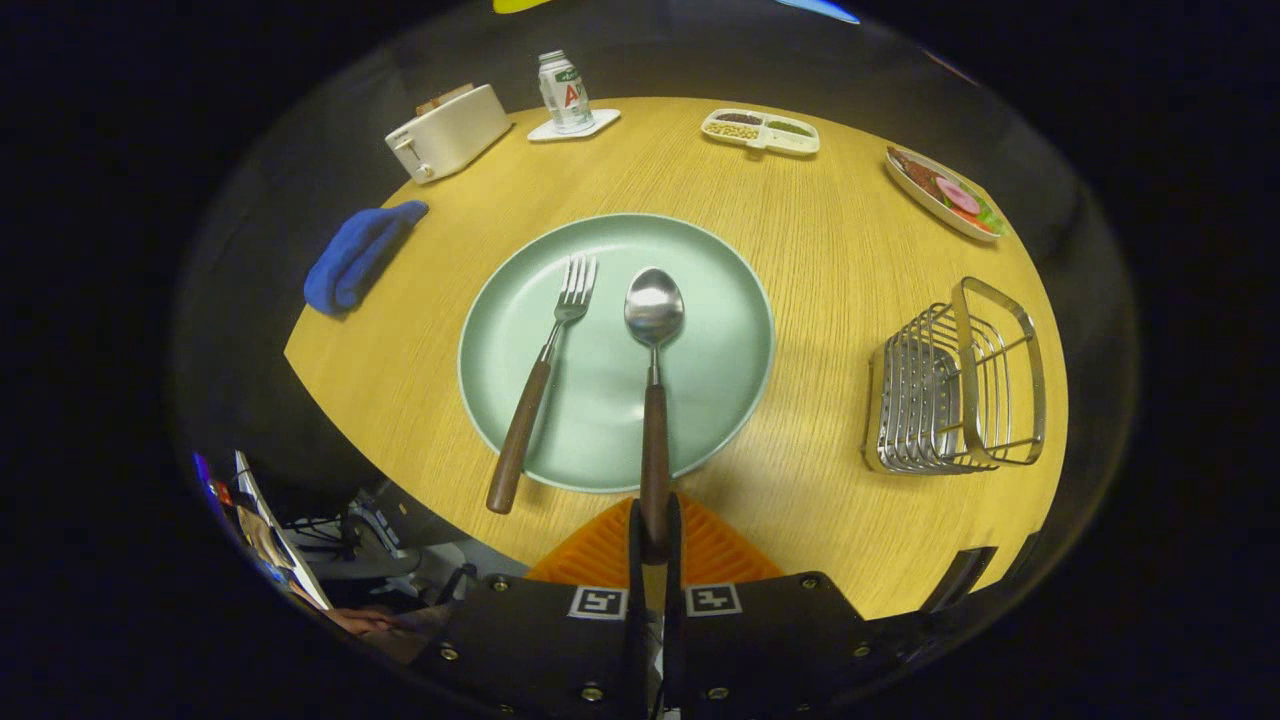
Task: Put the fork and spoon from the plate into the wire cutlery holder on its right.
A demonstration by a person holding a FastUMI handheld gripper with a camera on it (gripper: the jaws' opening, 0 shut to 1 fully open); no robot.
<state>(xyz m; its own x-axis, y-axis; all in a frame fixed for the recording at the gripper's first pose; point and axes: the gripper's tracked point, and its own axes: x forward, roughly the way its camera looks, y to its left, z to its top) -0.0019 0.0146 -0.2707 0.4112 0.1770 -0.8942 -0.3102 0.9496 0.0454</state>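
Observation:
A pale green plate (700, 400) sits on the round wooden table. On it lies a fork (545, 370) with a brown handle, tines pointing away, handle end hanging over the near rim. A matching spoon (654, 330) points away from me, its bowl over the plate's middle. My gripper (654, 535) is shut on the spoon's handle end, both fingers pressed against it. To the plate's right stands the wire cutlery holder (955, 385), with nothing visible inside.
Far side of the table (830, 250): a white toaster (447, 130), a can (565, 92) on a white coaster, a divided snack tray (760, 131) and a plate of food (945, 192). A blue cloth (357, 255) lies left of the plate.

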